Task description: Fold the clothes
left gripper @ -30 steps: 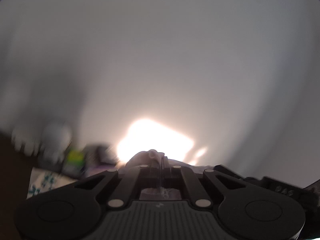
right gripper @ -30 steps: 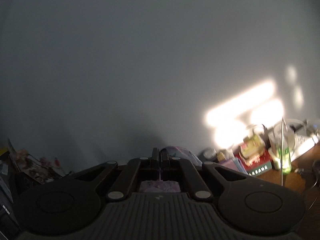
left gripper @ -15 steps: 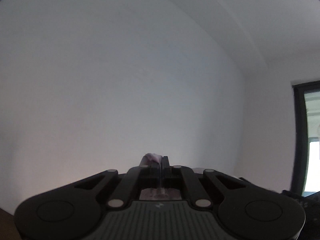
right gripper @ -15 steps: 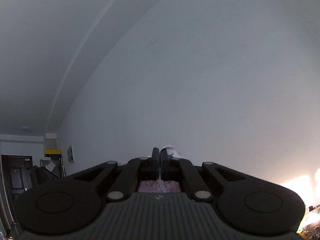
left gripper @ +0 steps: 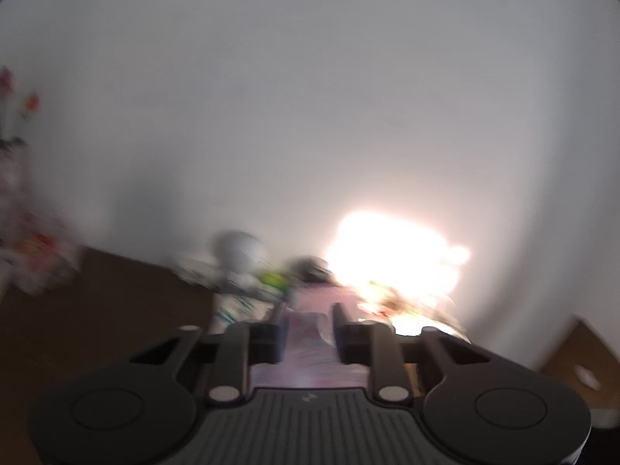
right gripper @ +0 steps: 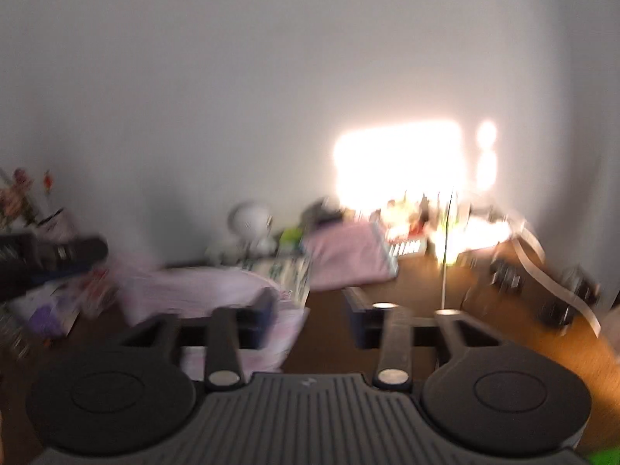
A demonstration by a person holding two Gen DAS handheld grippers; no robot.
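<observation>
- Flowers: far left against the wall, blurred; stand apart from the clothes.
- Left hand-held gripper: fingers spread, nothing clamped. Pale pink cloth shows in the gap between them and runs back under the body of the tool. In the right wrist view a dark bar at the left edge may be this tool; too smeared to be sure.
- Pale pink garment: lies slack on the brown counter, bunched rather than flat. Its long axis runs roughly left to right across the right wrist view, with one end reaching toward the camera under the right tool's left finger. No collar, hem or sleeve can be told, so which end leads is not settled.
- White round object: at the back by the wall, behind the garment.
- Patterned white-and-teal cloth: between the two pink pieces, just beside both.
- Folded pink piece: deeper pink, compact, lying at the back of the counter, right of the patterned cloth.
- Right hand-held gripper: fingers wide apart, released; the left finger sits over the garment's near edge, bare counter in the gap.
- Clutter in sun glare: boxes and bottles, right of the folded piece, washed out.
- Step in hand, as a judgement: both tools are free over a laid-down garment, which fits either a fold just set down or a fresh grip about to be taken. Any further fold calls for finding two edge points, which the blur hides.
</observation>
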